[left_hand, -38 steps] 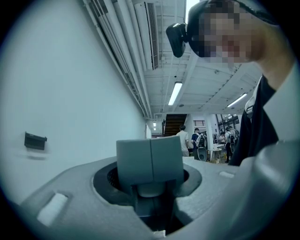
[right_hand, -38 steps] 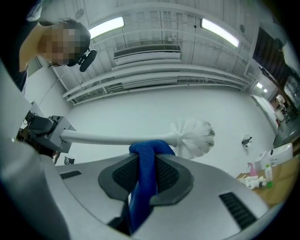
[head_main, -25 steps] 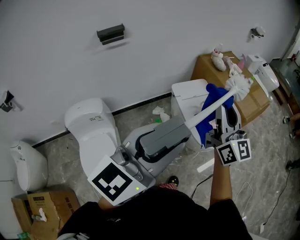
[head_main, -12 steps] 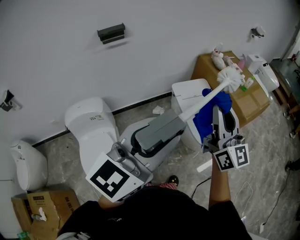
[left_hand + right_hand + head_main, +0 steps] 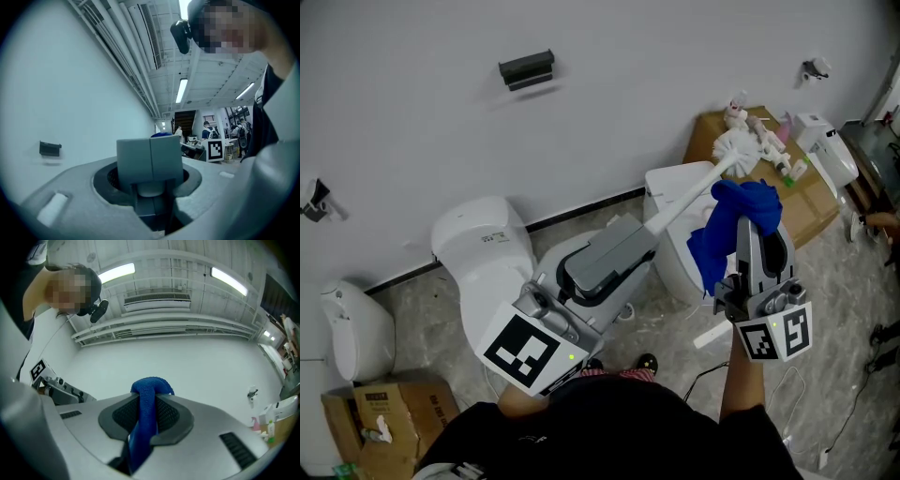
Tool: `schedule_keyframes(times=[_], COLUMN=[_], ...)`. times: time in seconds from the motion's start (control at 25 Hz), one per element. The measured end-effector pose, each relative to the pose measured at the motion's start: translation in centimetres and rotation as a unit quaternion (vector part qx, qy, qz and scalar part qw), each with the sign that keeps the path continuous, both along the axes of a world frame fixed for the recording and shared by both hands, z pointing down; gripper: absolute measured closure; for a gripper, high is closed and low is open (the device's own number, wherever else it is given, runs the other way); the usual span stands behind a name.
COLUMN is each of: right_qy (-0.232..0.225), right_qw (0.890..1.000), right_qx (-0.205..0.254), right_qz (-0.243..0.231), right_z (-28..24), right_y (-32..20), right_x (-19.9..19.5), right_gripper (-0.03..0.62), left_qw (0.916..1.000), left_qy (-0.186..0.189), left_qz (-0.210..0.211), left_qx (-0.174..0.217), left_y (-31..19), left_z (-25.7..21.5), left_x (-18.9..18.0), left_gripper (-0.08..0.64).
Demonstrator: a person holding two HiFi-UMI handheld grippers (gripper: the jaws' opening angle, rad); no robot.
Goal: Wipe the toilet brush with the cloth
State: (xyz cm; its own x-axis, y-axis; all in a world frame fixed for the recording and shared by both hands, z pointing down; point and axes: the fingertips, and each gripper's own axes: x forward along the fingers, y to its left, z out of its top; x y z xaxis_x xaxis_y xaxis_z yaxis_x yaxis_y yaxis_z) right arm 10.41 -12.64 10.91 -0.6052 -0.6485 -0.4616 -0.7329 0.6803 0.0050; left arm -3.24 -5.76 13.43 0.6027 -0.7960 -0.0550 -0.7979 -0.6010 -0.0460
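**Layout: brush at centre, cloth to its right, toilets behind**

The left gripper (image 5: 639,239) is placed low centre. The toilet brush (image 5: 694,192) is set between its jaws and slants up and to the right. The brush head is seen against the left end of the cardboard box (image 5: 811,202) by the wall. The cloth (image 5: 733,225) is pinched in the right gripper (image 5: 757,214), just right of the shaft and below the head. One toilet (image 5: 483,253) is set at left, and a second toilet (image 5: 670,183) behind the grippers. A wall bracket (image 5: 525,67) is mounted above.

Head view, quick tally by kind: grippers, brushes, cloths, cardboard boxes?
Grippers: 2 (left gripper, right gripper)
toilet brush: 1
blue cloth: 1
Cardboard boxes: 2 (box at upper right, box at lower left)
Total: 6
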Motion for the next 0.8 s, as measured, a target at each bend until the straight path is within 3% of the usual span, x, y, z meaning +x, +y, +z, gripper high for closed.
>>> schedule_keyframes(times=[0.24, 0.6, 0.8], right_qy=[-0.003, 0.055, 0.069], right_qw=[0.998, 0.986, 0.985], right_qx=[0.033, 0.052, 0.038], right_qz=[-0.055, -0.150, -0.156], right_z=[-3.0, -3.6, -2.8], right_y=[2.6, 4.9, 4.5], right_x=[-2.5, -8.0, -8.4], right_gripper=[0.523, 0.523, 0.523], left_qw=[1.0000, 0.9997, 0.9990], left_qy=[-0.004, -0.019, -0.038], left_qz=[0.000, 0.014, 0.021], left_qx=[-0.007, 0.001, 0.014], left_y=[0.1, -0.4, -0.6], left_z=[0.3, -0.3, -0.8], left_x=[0.0, 0.8, 1.6], left_gripper=[0.390, 0.390, 0.390])
